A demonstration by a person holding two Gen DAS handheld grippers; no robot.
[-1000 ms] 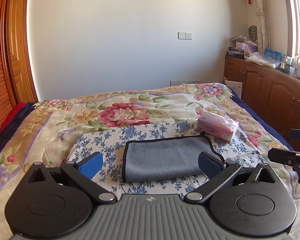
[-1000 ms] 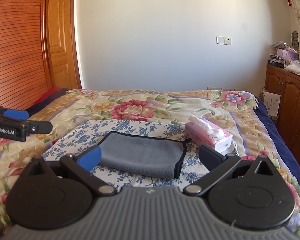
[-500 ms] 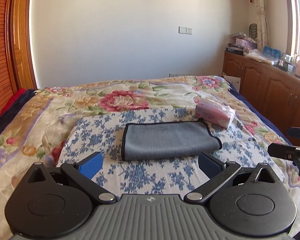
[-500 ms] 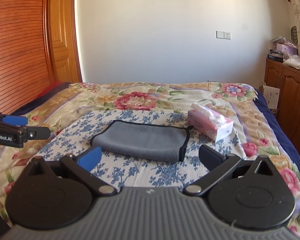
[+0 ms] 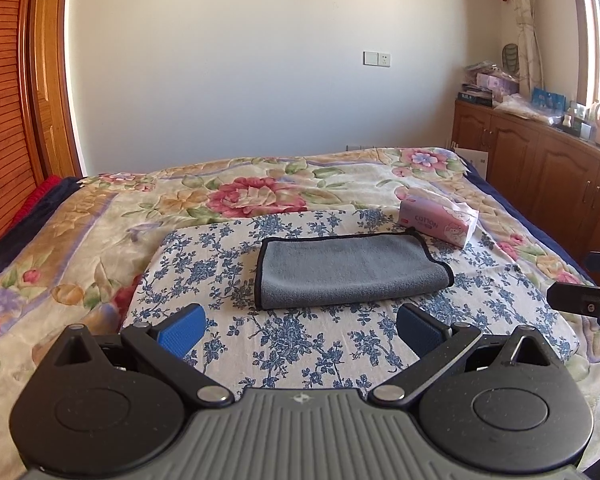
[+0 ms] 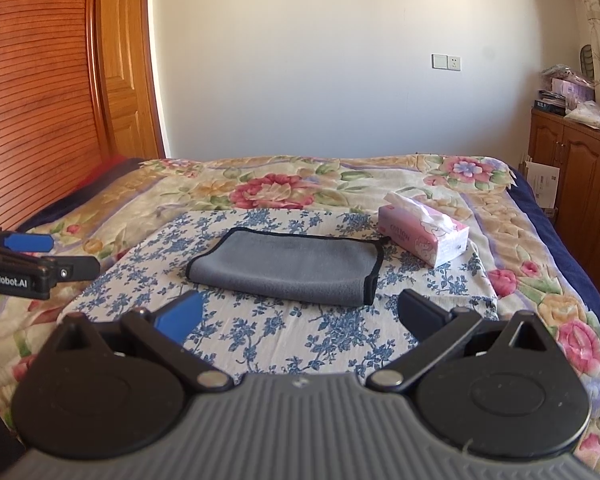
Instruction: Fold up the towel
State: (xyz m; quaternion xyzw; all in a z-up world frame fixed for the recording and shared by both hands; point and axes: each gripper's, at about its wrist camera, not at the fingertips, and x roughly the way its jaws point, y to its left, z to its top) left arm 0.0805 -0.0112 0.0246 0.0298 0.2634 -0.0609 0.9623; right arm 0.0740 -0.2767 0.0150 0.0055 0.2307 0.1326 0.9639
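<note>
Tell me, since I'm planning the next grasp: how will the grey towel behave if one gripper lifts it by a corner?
The grey towel lies folded in soft, rounded layers on the blue-flowered cloth, so it will probably droop limply and may unfold. It looks thin, so it is likely light. Its fuzzy surface suggests that it will not slip from the pads.

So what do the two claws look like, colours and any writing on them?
Both are black with a ribbed grey body, round black hubs, silver pivot pins and blue finger pads. The left claw shows white GenRobot.AI lettering in the right wrist view; the right claw matches.
</note>
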